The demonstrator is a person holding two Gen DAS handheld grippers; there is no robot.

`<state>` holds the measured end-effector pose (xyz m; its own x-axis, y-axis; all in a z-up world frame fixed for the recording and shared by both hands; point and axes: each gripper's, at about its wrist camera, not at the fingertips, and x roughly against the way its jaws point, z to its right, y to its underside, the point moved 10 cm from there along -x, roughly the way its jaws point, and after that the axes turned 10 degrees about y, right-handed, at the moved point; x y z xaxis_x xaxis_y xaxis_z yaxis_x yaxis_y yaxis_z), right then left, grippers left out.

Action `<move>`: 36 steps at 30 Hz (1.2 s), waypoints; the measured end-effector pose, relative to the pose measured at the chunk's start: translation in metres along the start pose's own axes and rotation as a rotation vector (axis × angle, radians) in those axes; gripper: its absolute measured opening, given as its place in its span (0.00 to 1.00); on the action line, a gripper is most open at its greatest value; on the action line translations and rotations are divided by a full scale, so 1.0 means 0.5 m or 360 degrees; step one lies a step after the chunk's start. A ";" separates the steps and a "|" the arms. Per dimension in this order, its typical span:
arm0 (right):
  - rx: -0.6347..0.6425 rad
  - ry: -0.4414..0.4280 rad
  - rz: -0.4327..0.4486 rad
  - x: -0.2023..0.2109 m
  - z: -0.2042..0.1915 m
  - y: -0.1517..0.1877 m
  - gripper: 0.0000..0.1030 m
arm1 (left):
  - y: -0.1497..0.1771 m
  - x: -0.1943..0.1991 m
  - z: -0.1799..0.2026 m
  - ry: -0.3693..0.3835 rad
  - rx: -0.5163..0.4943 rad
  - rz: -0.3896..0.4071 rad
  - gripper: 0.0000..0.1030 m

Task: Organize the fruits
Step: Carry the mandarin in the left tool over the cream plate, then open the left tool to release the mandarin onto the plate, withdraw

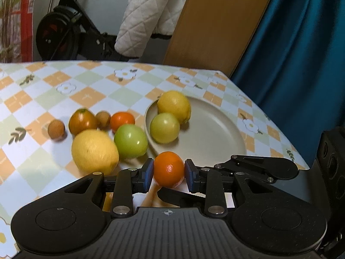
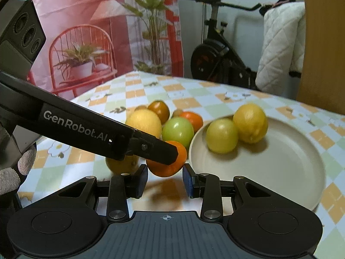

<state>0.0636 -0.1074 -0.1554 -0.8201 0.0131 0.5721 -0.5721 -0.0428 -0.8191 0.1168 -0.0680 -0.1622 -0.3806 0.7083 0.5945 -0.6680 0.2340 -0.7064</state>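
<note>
Tongs, left (image 1: 169, 172): clamped on the orange (image 1: 169, 169), one blue pad on each side of it. I hold it just off the near rim of the plate (image 1: 215, 133), clear of the cloth (image 1: 64, 86).

Tongs, right (image 2: 165, 179): drawn in narrow. The same orange sits right at their tips. Whether their pads touch it I cannot tell. My left tongs cross this view from the left, and my gloved hand (image 2: 13, 172) shows at the left edge.

Plate: beige, round, on the checked cloth. Most of it is bare.

Pale fruit (image 1: 165, 127): yellow-green, on the plate at its left side.

Lemon (image 1: 174, 105): on the plate, touching the pale fruit on its far side, by the far-left rim.

Green fruit (image 1: 130, 141): on the cloth, against the plate's left rim.

Big lemon (image 1: 94, 151): on the cloth, left of the green fruit and touching it.

Second orange (image 1: 122, 119): on the cloth, left of the plate, behind the green fruit.

Two small brown fruits (image 1: 103, 119) (image 1: 56, 129) and a brown-orange fruit (image 1: 82, 122) between them: furthest left of the plate.

Beyond the plate, off the table: wooden board (image 1: 215, 21), blue curtain (image 1: 301, 54), quilted cover (image 1: 146, 21), exercise bike (image 1: 64, 36).
</note>
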 end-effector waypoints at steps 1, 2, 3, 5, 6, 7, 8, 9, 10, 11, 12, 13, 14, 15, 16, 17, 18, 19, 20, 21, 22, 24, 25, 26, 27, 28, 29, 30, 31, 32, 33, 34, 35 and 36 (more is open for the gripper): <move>0.0000 0.0006 0.0011 0.002 0.004 -0.004 0.31 | -0.004 -0.001 0.004 -0.0001 -0.0010 0.0002 0.31; -0.0001 0.0012 0.0019 0.003 0.007 -0.008 0.32 | -0.008 -0.003 0.008 -0.0002 -0.0020 0.0002 0.31; -0.0001 0.0018 0.0024 0.004 0.011 -0.011 0.32 | -0.013 -0.007 0.012 -0.0002 -0.0033 -0.0002 0.31; -0.0006 0.0033 0.0029 0.003 0.021 -0.015 0.31 | -0.018 -0.016 0.019 0.0000 -0.0055 -0.0011 0.31; -0.0010 0.0039 0.0032 0.003 0.026 -0.017 0.31 | -0.022 -0.020 0.023 0.0002 -0.0065 -0.0016 0.31; -0.0016 0.0045 0.0036 0.003 0.034 -0.018 0.31 | -0.025 -0.025 0.026 0.0003 -0.0075 -0.0021 0.31; -0.0026 0.0052 0.0040 0.002 0.040 -0.019 0.31 | -0.029 -0.030 0.029 0.0005 -0.0083 -0.0025 0.31; -0.0037 0.0059 0.0043 0.002 0.047 -0.019 0.32 | -0.034 -0.036 0.032 0.0007 -0.0091 -0.0028 0.31; -0.0046 0.0067 0.0044 0.000 0.055 -0.020 0.32 | -0.039 -0.043 0.034 0.0009 -0.0097 -0.0033 0.31; -0.0055 0.0076 0.0044 -0.002 0.062 -0.021 0.32 | -0.042 -0.049 0.036 0.0011 -0.0100 -0.0038 0.31; -0.0063 0.0087 0.0045 -0.004 0.068 -0.021 0.32 | -0.046 -0.057 0.038 0.0012 -0.0110 -0.0045 0.31; -0.0073 0.0097 0.0044 -0.007 0.075 -0.022 0.32 | -0.049 -0.066 0.041 0.0010 -0.0118 -0.0054 0.31; -0.0083 0.0104 0.0039 -0.011 0.080 -0.021 0.32 | -0.050 -0.073 0.042 0.0010 -0.0123 -0.0063 0.32; -0.0093 0.0110 0.0033 -0.014 0.086 -0.019 0.32 | -0.052 -0.081 0.043 0.0010 -0.0128 -0.0072 0.32; -0.0104 0.0115 0.0030 -0.016 0.094 -0.019 0.32 | -0.054 -0.087 0.045 0.0012 -0.0130 -0.0078 0.32; -0.0119 0.0118 0.0029 -0.019 0.101 -0.017 0.32 | -0.057 -0.095 0.047 0.0012 -0.0135 -0.0087 0.32; -0.0135 0.0119 0.0026 -0.021 0.108 -0.014 0.32 | -0.057 -0.103 0.050 0.0010 -0.0140 -0.0094 0.32; -0.0153 0.0119 0.0021 -0.025 0.115 -0.012 0.32 | -0.056 -0.105 0.049 0.0008 -0.0142 -0.0099 0.32; -0.0165 0.0120 0.0013 -0.028 0.120 -0.010 0.32 | -0.056 -0.112 0.049 0.0001 -0.0144 -0.0106 0.32; -0.0173 0.0123 0.0006 -0.031 0.125 -0.007 0.32 | -0.055 -0.116 0.048 -0.0004 -0.0142 -0.0111 0.32; -0.0178 0.0124 -0.0002 -0.035 0.128 -0.006 0.32 | -0.053 -0.117 0.045 -0.0008 -0.0138 -0.0117 0.32; -0.0197 0.0120 -0.0022 -0.044 0.131 -0.002 0.32 | -0.050 -0.124 0.038 -0.0019 -0.0127 -0.0132 0.32; -0.0209 0.0115 -0.0031 -0.047 0.132 0.001 0.32 | -0.050 -0.127 0.035 -0.0024 -0.0124 -0.0140 0.32; -0.0221 0.0110 -0.0040 -0.051 0.134 0.003 0.32 | -0.050 -0.129 0.033 -0.0026 -0.0121 -0.0145 0.32; -0.0224 0.0114 -0.0044 -0.054 0.135 0.004 0.32 | -0.050 -0.131 0.034 -0.0028 -0.0121 -0.0149 0.32; -0.0226 0.0119 -0.0046 -0.057 0.136 0.005 0.32 | -0.048 -0.133 0.033 -0.0032 -0.0124 -0.0154 0.32; -0.0231 0.0122 -0.0050 -0.060 0.137 0.005 0.33 | -0.047 -0.135 0.033 -0.0036 -0.0125 -0.0158 0.32; -0.0236 0.0125 -0.0055 -0.063 0.139 0.006 0.33 | -0.046 -0.137 0.033 -0.0041 -0.0128 -0.0162 0.32; -0.0241 0.0128 -0.0062 -0.065 0.141 0.008 0.33 | -0.045 -0.140 0.034 -0.0044 -0.0131 -0.0166 0.32; -0.0246 0.0132 -0.0070 -0.068 0.142 0.009 0.33 | -0.043 -0.143 0.034 -0.0050 -0.0133 -0.0170 0.32; -0.0250 0.0135 -0.0077 -0.069 0.142 0.011 0.33 | -0.041 -0.146 0.033 -0.0055 -0.0135 -0.0176 0.32; -0.0256 0.0138 -0.0081 -0.071 0.144 0.012 0.33 | -0.040 -0.148 0.034 -0.0062 -0.0139 -0.0181 0.32; -0.0260 0.0137 -0.0080 -0.070 0.145 0.012 0.34 | -0.040 -0.148 0.034 -0.0066 -0.0146 -0.0177 0.32; -0.0261 0.0140 -0.0077 -0.070 0.145 0.012 0.34 | -0.040 -0.149 0.035 -0.0070 -0.0148 -0.0177 0.32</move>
<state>0.0897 -0.1806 -0.1772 -0.7853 0.0988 0.6112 -0.5998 0.1232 -0.7906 0.1473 -0.1373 -0.1854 -0.3365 0.6452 0.6859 -0.6461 0.3717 -0.6666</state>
